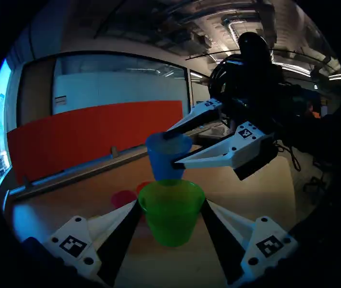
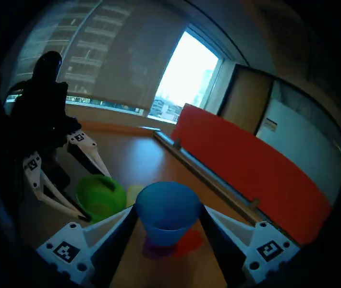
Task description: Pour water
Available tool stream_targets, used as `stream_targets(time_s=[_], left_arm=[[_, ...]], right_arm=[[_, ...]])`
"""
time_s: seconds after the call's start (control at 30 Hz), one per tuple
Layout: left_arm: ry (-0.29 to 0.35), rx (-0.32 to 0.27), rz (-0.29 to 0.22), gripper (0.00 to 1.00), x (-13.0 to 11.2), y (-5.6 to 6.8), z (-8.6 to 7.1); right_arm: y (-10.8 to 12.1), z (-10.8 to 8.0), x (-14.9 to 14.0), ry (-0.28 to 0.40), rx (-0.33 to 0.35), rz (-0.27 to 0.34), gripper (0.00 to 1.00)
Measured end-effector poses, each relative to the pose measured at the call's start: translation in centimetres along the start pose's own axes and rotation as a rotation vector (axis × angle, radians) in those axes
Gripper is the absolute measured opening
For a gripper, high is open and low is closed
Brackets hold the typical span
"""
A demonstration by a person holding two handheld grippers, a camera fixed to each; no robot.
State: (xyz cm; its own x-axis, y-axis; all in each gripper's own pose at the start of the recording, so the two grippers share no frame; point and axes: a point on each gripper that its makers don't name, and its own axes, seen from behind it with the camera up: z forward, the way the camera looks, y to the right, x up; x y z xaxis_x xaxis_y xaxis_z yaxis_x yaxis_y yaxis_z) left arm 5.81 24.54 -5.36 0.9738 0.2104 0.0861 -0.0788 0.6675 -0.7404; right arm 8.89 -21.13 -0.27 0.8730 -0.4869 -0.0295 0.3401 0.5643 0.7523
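Here the left tool grips a tapered green plastic cup, the right tool a blue cup

A wooden table carries a pink cup and a red cup.

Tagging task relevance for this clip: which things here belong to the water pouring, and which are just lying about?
Part of the job:
- blue cup, gripped by the right gripper
- green cup, gripped by the left gripper

Lying about:
- pink cup on the table
- yellow cup on the table
- orange partition along the table's edge
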Motion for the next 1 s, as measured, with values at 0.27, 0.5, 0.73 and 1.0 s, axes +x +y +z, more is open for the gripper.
stream_targets(time_s=[0.27, 0.5, 0.73, 1.0], left_arm=[[-0.039, 0.007, 0.007, 0.86, -1.2, -0.8, 0.3], [-0.062, 0.017, -0.001, 0.86, -2.1, -1.5, 0.6], [-0.105, 0.012, 0.002, 0.86, -3.7, -1.9, 1.1], [-0.149, 0.018, -0.004, 0.86, -5.6, -2.6, 1.9]], right_arm=[[-0.1, 0.0, -1.4, -0.051, 0.028, 0.041, 0.93], [-0.1, 0.0, -2.7, -0.092, 0.050, 0.076, 0.93], [0.0, -0.1, -4.3, -0.133, 0.068, 0.094, 0.93], [0.7, -0.2, -7.0, -0.185, 0.072, 0.105, 0.93]])
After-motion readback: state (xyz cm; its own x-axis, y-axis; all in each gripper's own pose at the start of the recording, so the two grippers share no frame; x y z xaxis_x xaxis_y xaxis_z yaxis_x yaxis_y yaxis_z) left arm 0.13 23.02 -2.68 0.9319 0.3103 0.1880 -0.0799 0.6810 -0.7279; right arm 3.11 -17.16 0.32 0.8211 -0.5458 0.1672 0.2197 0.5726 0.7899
